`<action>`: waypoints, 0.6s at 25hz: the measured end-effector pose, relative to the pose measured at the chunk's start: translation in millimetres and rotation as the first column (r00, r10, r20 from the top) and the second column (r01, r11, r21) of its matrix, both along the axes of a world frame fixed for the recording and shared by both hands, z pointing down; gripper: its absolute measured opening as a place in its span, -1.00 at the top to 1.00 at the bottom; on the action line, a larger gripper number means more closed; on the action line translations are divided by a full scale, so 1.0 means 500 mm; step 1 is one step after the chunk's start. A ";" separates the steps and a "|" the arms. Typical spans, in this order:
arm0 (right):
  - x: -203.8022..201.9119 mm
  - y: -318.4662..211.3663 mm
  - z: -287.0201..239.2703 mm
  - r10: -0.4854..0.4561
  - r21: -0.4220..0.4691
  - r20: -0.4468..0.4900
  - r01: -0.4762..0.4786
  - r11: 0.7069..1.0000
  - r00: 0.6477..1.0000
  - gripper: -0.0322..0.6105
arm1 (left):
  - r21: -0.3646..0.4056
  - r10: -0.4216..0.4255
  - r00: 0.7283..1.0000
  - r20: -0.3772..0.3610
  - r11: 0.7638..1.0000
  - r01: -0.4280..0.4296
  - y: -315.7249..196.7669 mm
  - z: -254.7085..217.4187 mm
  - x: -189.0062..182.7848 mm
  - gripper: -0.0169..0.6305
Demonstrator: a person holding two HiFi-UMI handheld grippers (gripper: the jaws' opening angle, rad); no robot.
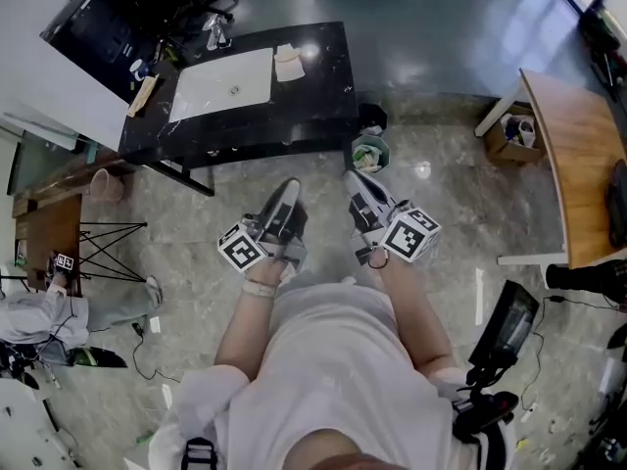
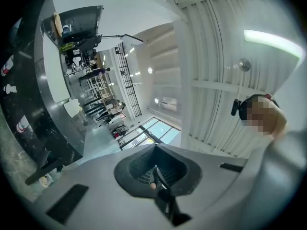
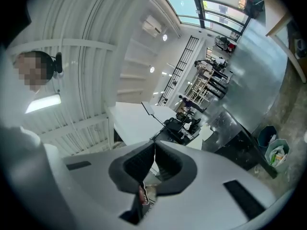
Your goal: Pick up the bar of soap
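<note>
Right now I have both tools held close in front of my chest, well apart from the black counter [image 1: 323,101]. The left gripper [image 1: 288,192] has its jaws pressed together with nothing between them, and the right gripper [image 1: 355,180] is the same – closed and empty. Both of their cameras look up toward the ceiling. The bar of soap [image 1: 287,64] lies on the counter, just beside the right edge of the white sink [image 1: 220,84] – neither tool is near it. A small bin [image 1: 369,153] stands on the floor at the counter's near right corner.
</note>
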State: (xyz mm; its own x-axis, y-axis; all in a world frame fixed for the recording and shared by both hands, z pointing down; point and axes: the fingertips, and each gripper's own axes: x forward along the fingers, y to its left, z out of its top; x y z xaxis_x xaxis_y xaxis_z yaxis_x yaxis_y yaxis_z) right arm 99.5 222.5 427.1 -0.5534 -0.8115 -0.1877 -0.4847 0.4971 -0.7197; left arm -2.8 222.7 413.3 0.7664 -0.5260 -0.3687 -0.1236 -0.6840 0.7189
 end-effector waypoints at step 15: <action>0.026 -0.152 0.050 0.001 -0.053 0.008 0.000 0.999 1.000 0.83 | -0.045 -0.053 0.999 0.003 0.998 0.053 -0.151 0.054 -0.004 0.93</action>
